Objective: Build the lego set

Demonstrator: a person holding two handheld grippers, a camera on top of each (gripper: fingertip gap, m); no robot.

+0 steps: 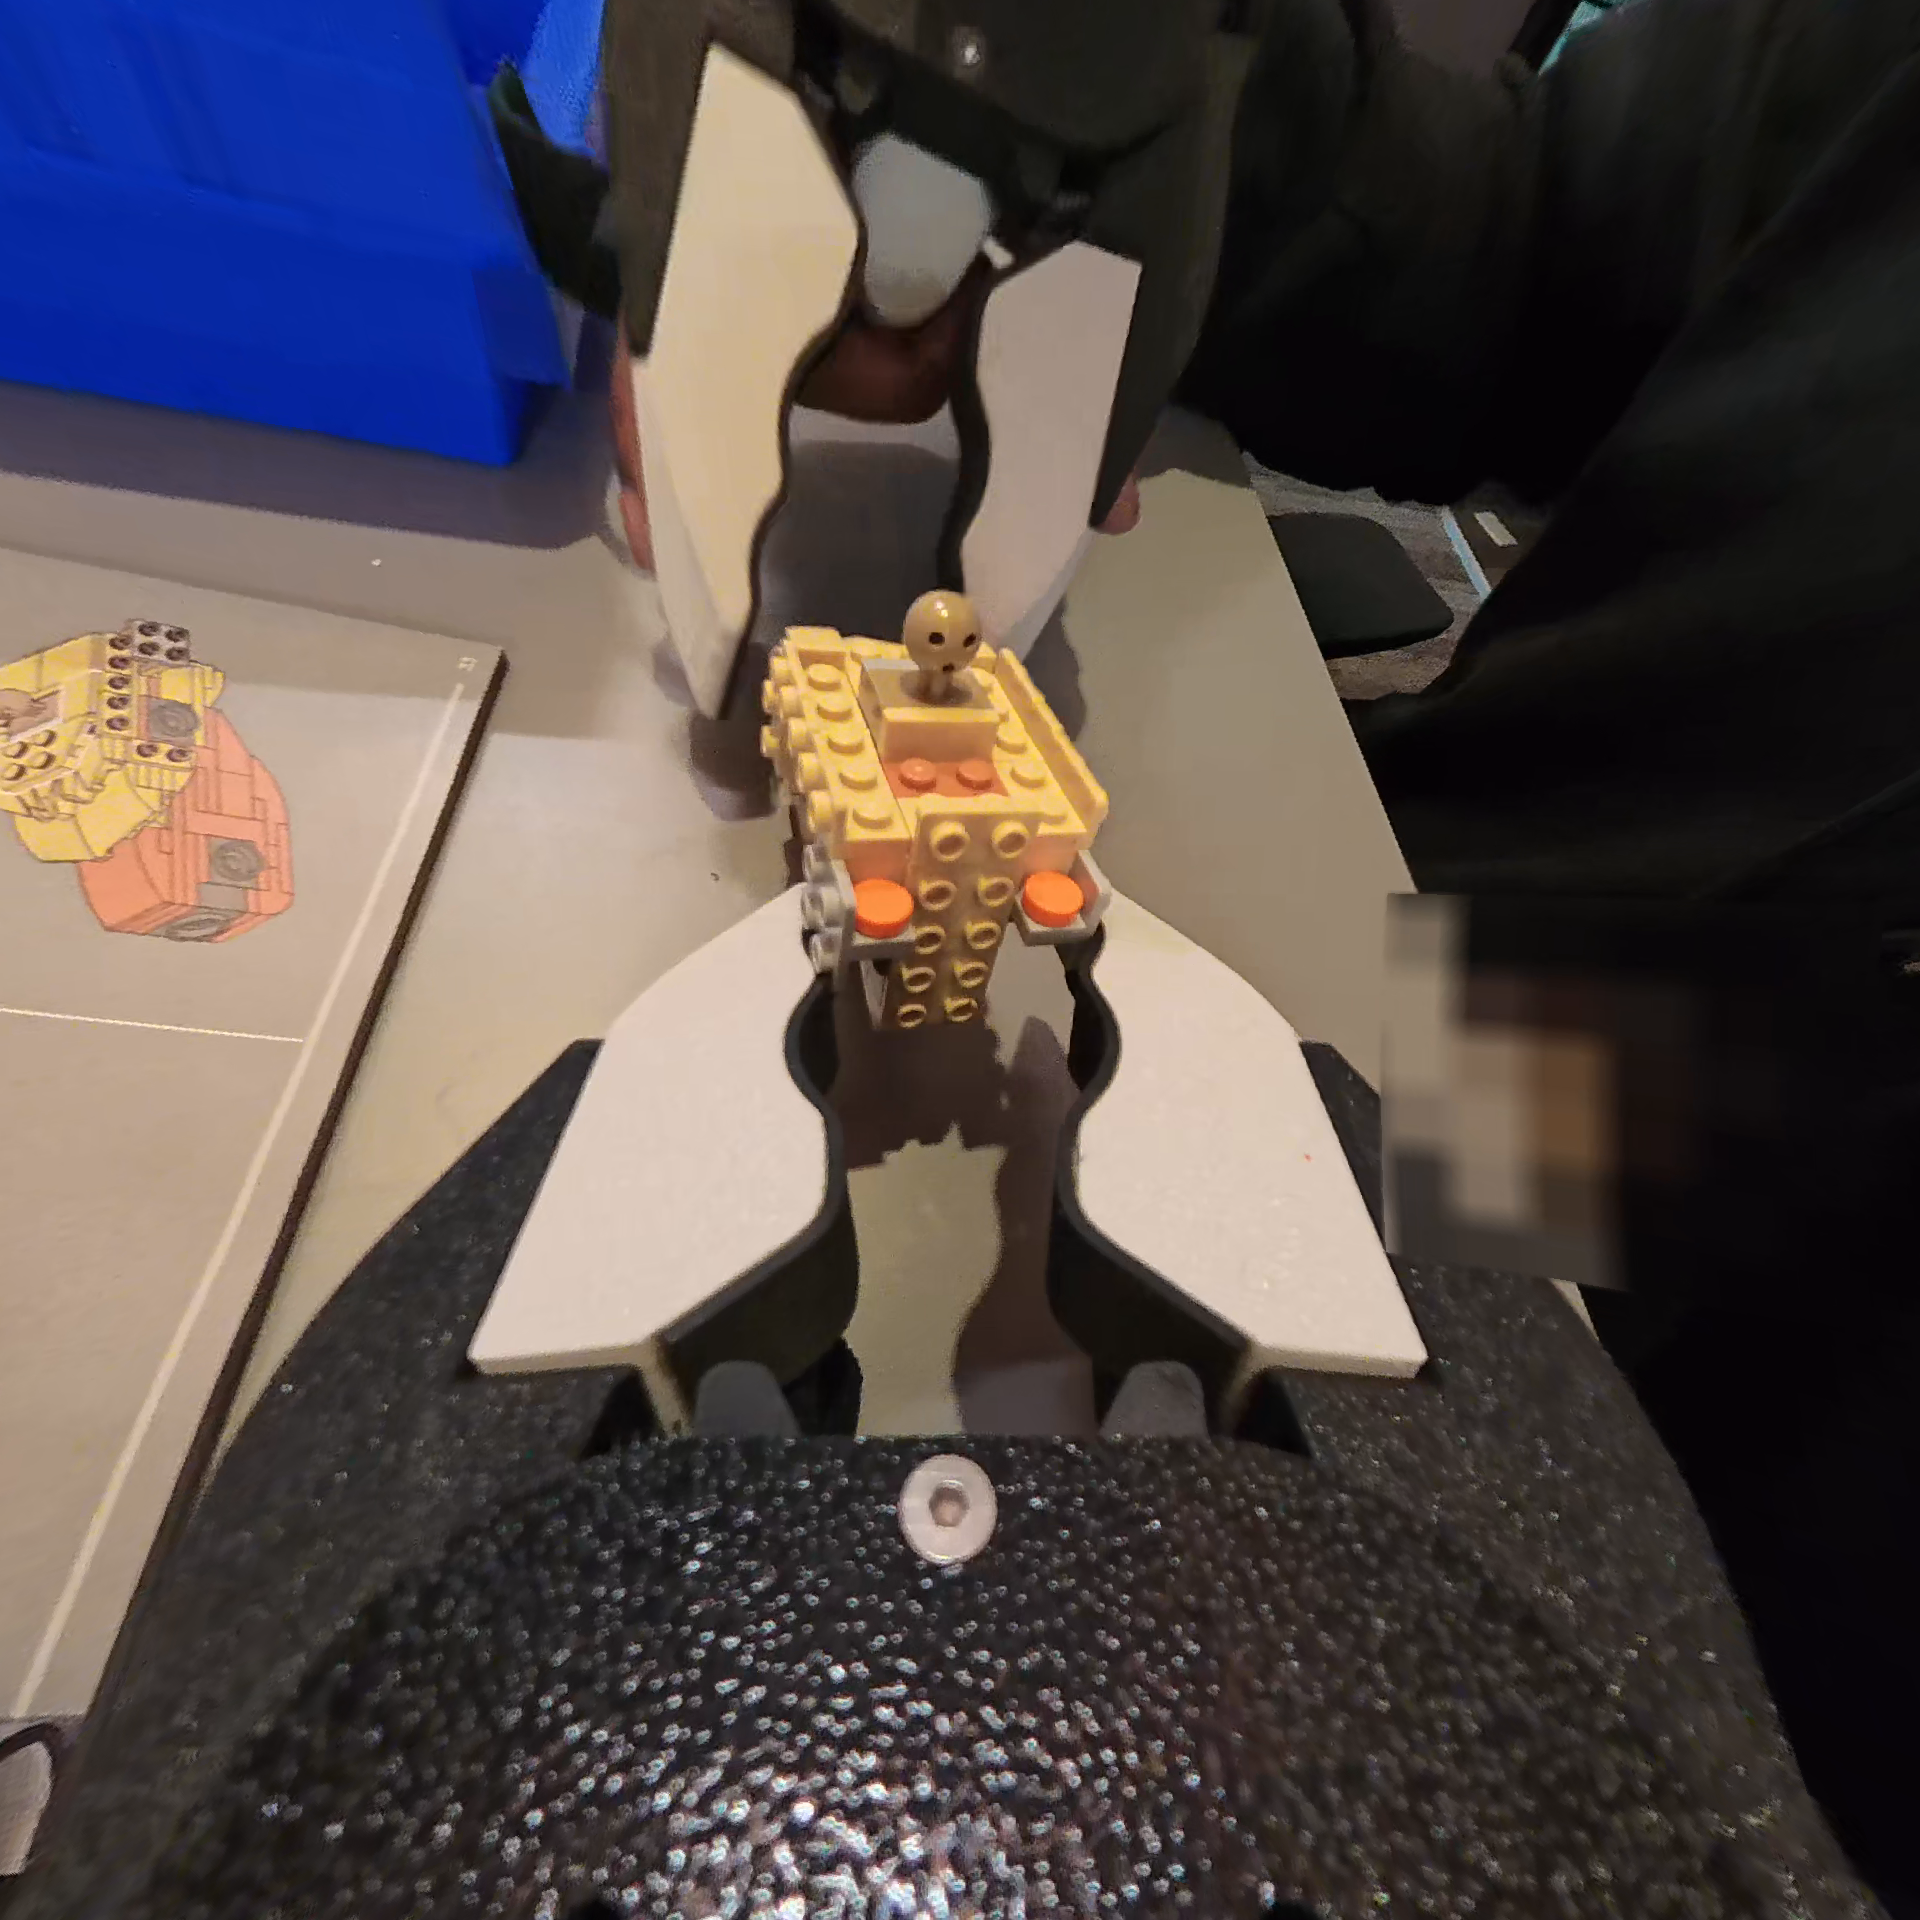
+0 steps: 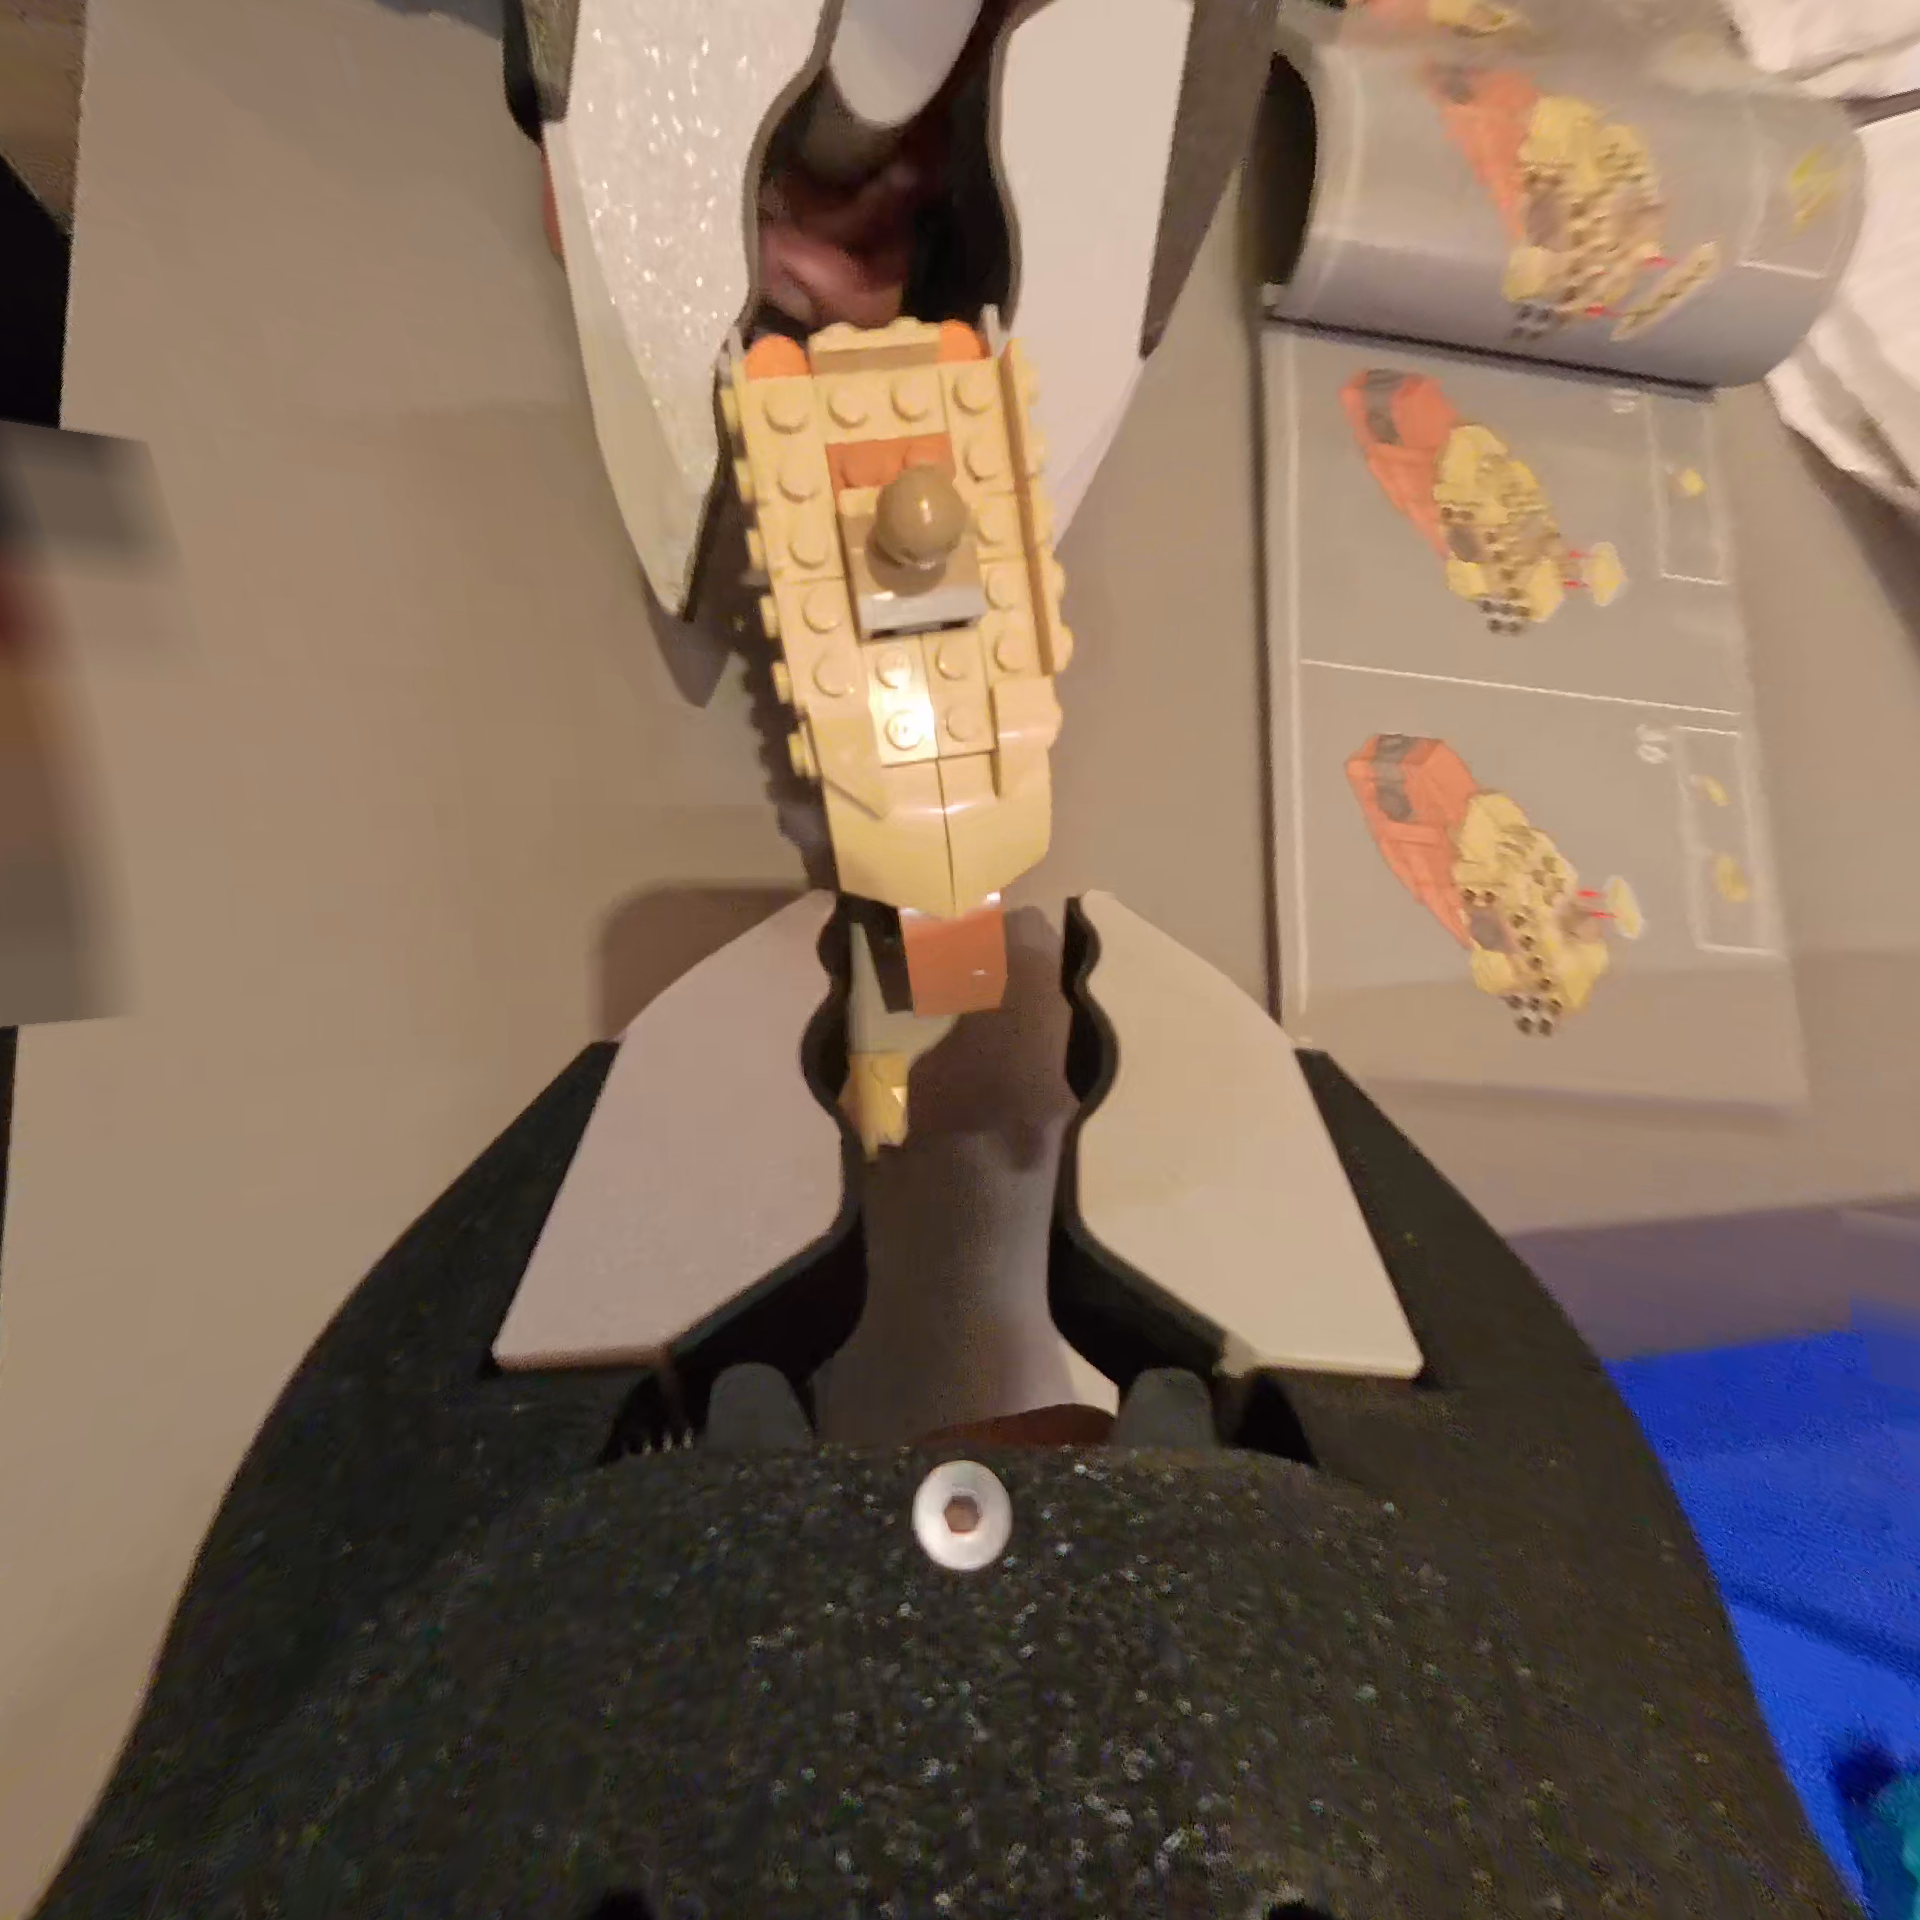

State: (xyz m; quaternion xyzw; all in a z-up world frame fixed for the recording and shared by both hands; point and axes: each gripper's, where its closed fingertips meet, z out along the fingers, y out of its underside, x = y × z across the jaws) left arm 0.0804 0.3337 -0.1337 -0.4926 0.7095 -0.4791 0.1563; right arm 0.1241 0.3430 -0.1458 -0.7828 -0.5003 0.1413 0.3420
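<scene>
The tan lego model [image 1: 925, 810] sits between the two tools above the grey worktop [image 1: 582, 852]. In the left wrist view the left tool [image 1: 951, 940] has its two white fingers pressed against the grey plates at the model's near end, clamped on the tan lego model. That view shows the model's rear face: a tan studded column flanked by two round orange studs [image 1: 883, 902], with a small tan ball-headed figure [image 1: 940, 634] standing on top. Beyond it the right tool [image 1: 862, 644] comes in from the far side, fingers pointing down toward the model's far end; whether they touch it cannot be told from here.

The right wrist view looks down the model's length and shows what the other does not: the smooth curved tan nose and a brown-orange piece [image 2: 951, 961] under it, which lies between the fingers of the right tool [image 2: 951, 925]. Those fingers stand apart, with a clear gap on the right side; the left finger lies just beside a lower part of the model.

An open instruction booklet [image 2: 1507, 727] lies flat on the worktop, and this view shows several printed build steps. A blue bin [image 1: 260, 208] stands at the worktop's far left corner in the left wrist view.
</scene>
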